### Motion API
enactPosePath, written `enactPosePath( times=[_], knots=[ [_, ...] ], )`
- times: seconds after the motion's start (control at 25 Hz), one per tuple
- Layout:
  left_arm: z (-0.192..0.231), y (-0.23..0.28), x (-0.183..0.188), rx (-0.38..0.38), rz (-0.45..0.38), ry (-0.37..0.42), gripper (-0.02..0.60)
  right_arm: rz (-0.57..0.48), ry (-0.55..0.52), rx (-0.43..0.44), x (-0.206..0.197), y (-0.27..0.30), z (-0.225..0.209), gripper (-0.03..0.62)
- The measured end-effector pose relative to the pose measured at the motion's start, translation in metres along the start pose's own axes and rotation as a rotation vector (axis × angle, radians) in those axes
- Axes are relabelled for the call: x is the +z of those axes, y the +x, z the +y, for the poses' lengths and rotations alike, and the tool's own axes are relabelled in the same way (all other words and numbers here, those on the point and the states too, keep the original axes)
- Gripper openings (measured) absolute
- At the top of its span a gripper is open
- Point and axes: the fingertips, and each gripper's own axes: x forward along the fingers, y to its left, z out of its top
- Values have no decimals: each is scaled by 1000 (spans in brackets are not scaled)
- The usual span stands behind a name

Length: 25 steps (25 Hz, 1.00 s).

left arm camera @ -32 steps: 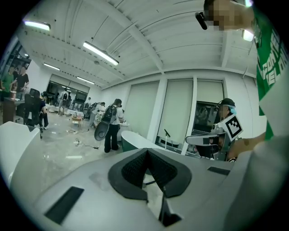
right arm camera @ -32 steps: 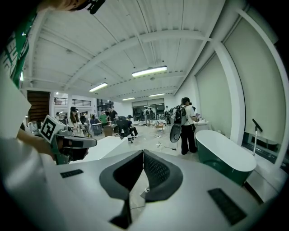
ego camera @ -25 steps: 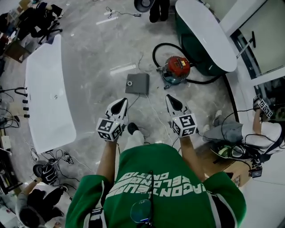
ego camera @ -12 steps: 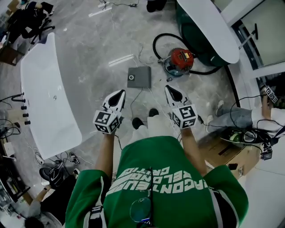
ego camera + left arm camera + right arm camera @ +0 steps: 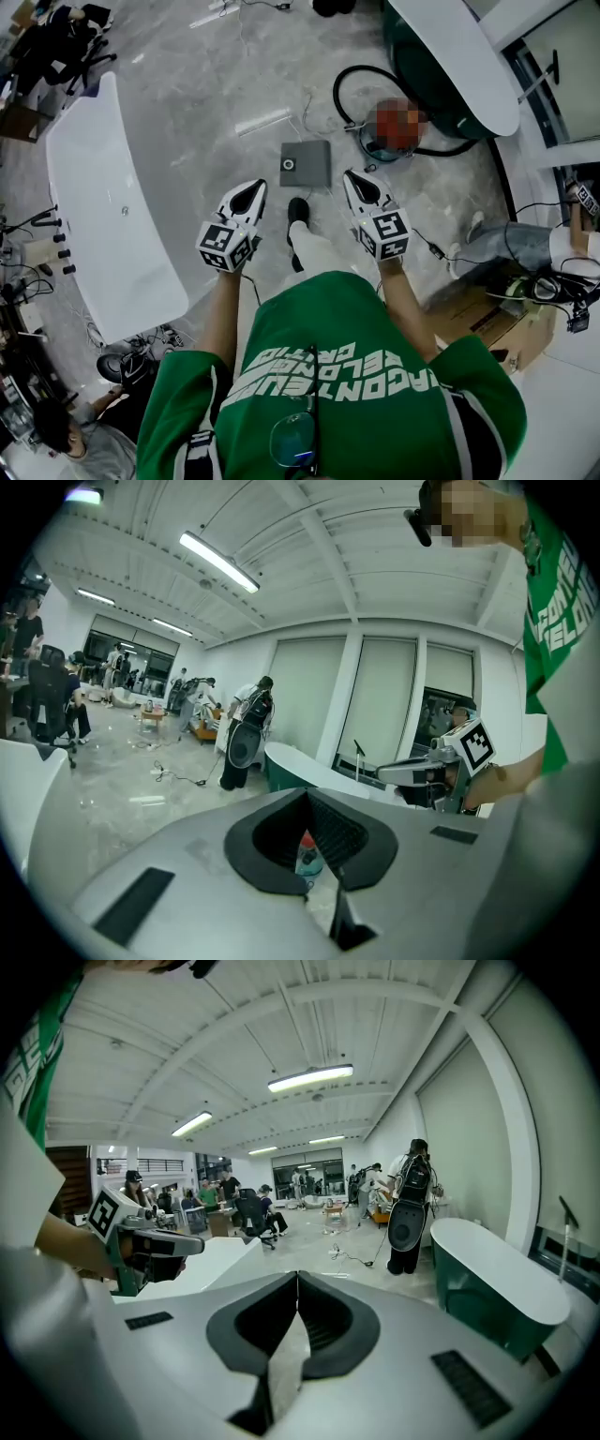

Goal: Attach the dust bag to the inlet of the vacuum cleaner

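- Left gripper (image 5: 249, 189): one, empty. In the left gripper view its fingers meet at the tips, with only a thin slit behind them.
- Right gripper (image 5: 355, 179): one, empty. Its fingers are pressed together, with nothing between them.
- Dust bag (image 5: 306, 163): one grey square with a round hole. It lies flat on the open floor, ahead of both grippers and between their lines, touched by neither.
- Vacuum cleaner (image 5: 382, 150): one, red-bodied, standing on the floor beside the green tub (image 5: 417, 70). It is apart from the dust bag, on that bag's right.
- Hose (image 5: 339, 94): one black loop, behind the vacuum cleaner.
- Tubs: two, the green one and a white tub (image 5: 103, 206) at the left.
- Black shoe (image 5: 297, 208): one in view, just short of the dust bag.
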Motion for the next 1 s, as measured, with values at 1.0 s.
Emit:
enactPosePath(
  times=[1.0],
  knots=[
    [154, 99, 27, -1, 44, 29, 5, 62, 1, 66, 17, 201, -42, 9]
  ],
)
